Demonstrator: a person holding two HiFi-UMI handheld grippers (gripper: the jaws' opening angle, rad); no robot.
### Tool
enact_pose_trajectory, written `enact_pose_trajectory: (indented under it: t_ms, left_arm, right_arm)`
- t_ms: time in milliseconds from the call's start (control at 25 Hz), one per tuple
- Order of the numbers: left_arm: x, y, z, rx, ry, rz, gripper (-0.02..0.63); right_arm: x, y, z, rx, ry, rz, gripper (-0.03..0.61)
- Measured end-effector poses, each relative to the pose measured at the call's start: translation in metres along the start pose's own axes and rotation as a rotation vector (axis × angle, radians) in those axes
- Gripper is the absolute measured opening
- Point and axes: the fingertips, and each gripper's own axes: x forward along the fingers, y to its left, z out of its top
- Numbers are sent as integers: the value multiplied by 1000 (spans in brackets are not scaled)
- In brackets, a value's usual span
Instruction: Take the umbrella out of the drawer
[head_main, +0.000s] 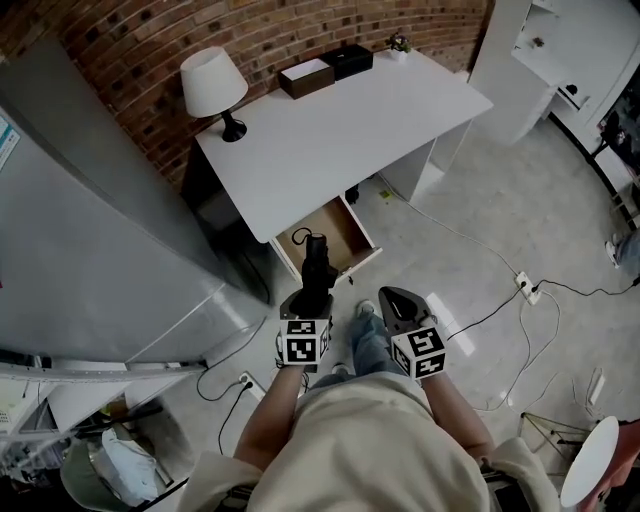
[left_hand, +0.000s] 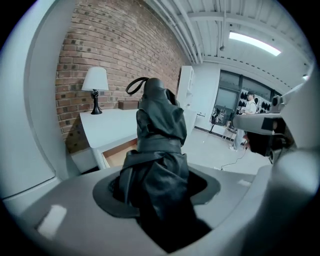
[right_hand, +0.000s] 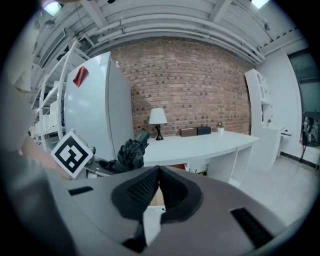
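A black folded umbrella (head_main: 316, 262) with a wrist loop hangs in the air above the open wooden drawer (head_main: 364, 259) under the white desk (head_main: 340, 130). My left gripper (head_main: 313, 296) is shut on its lower part, and the umbrella (left_hand: 157, 145) fills the space between the jaws in the left gripper view. My right gripper (head_main: 388, 296) hovers just to the right, jaws shut with nothing between them (right_hand: 157, 186). From the right gripper view the umbrella (right_hand: 129, 152) shows to the left, in front of the desk.
On the desk stand a white lamp (head_main: 215, 85) and two boxes (head_main: 307, 77) by the brick wall. A grey fridge (head_main: 80, 230) rises at the left. Cables and a power strip (head_main: 527, 288) lie on the floor at the right. My legs are below the drawer.
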Motion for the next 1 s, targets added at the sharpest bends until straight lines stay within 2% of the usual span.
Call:
enact_pose_trajectory:
  t_ms: [480,1000]
  left_arm:
    - [-75,4,14,56,-118,21,256]
    - [-93,6,18,77,-151,29,256]
  right_arm:
    - [-19,27,24,-45,-78,8,2]
    - [-18,35,26,-55,-86,6,2]
